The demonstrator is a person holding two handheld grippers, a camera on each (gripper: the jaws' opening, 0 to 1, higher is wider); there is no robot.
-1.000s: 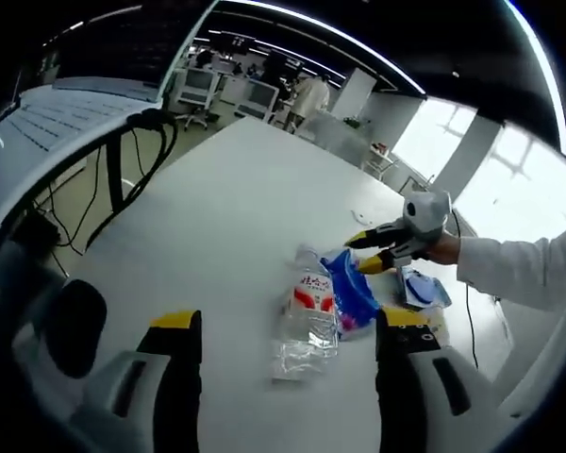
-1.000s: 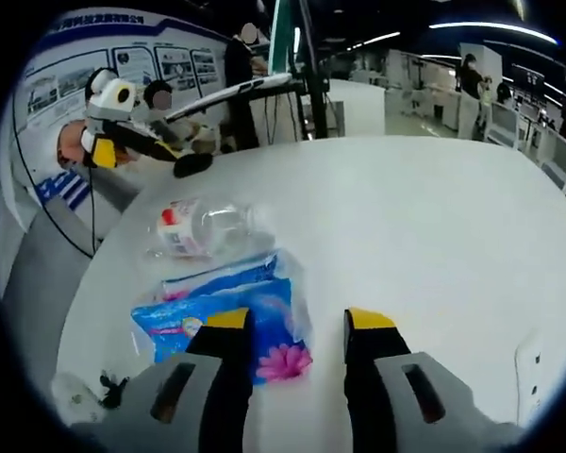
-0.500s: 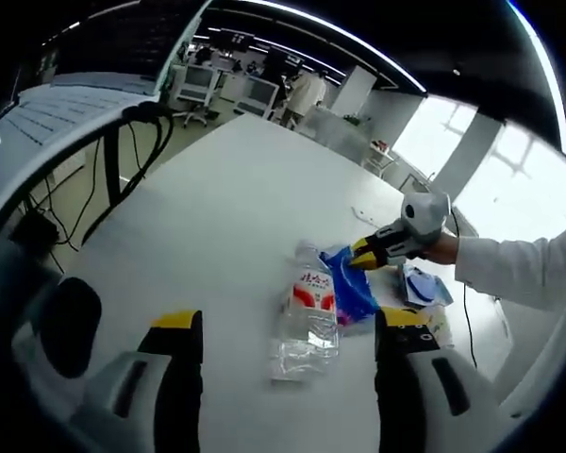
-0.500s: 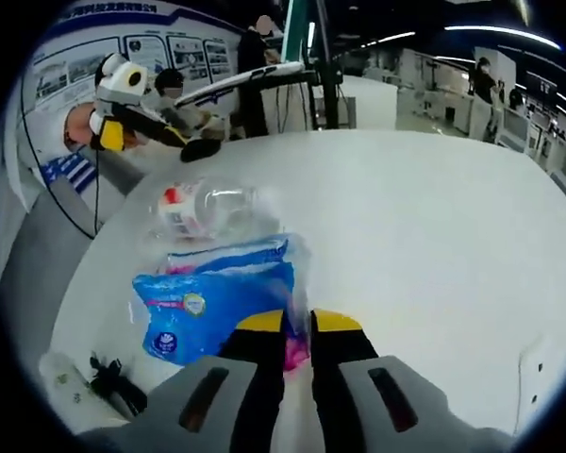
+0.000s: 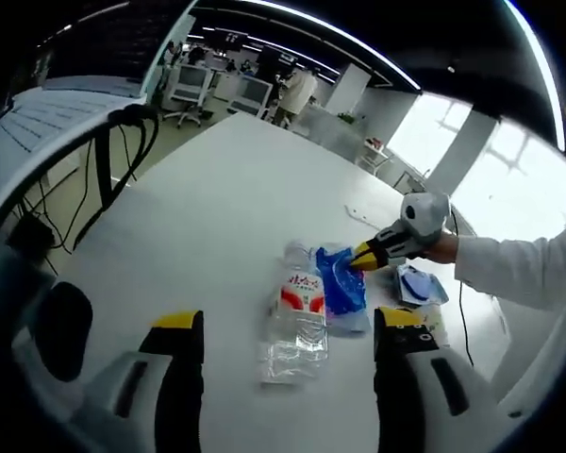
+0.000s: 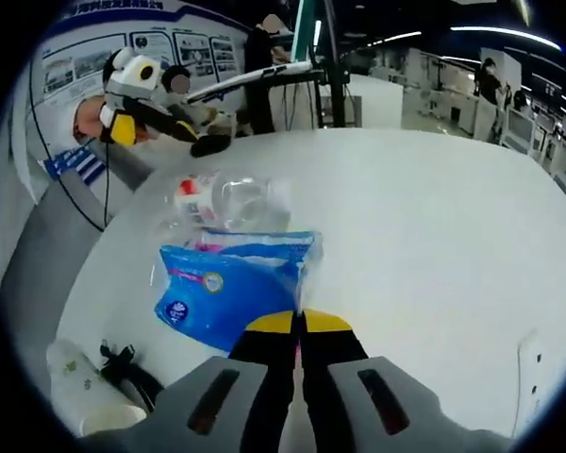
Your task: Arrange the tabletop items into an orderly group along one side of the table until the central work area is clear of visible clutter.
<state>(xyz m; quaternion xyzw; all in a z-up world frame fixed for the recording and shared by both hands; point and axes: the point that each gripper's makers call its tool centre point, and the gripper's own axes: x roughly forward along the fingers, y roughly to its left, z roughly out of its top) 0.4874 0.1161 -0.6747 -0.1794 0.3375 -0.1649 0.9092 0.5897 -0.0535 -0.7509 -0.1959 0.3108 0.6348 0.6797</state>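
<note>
Gripping the blue packet point(image 6: 228, 294), right tool point(image 6: 298, 324) clamps shut; left tool point(image 5: 281, 321) open

A clear plastic bottle point(image 5: 295, 319) lies on its side, touching a blue tissue pack point(image 6: 228, 286).

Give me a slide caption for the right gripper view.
Right gripper pinches the blue tissue pack beside a clear bottle on the white table.
</note>
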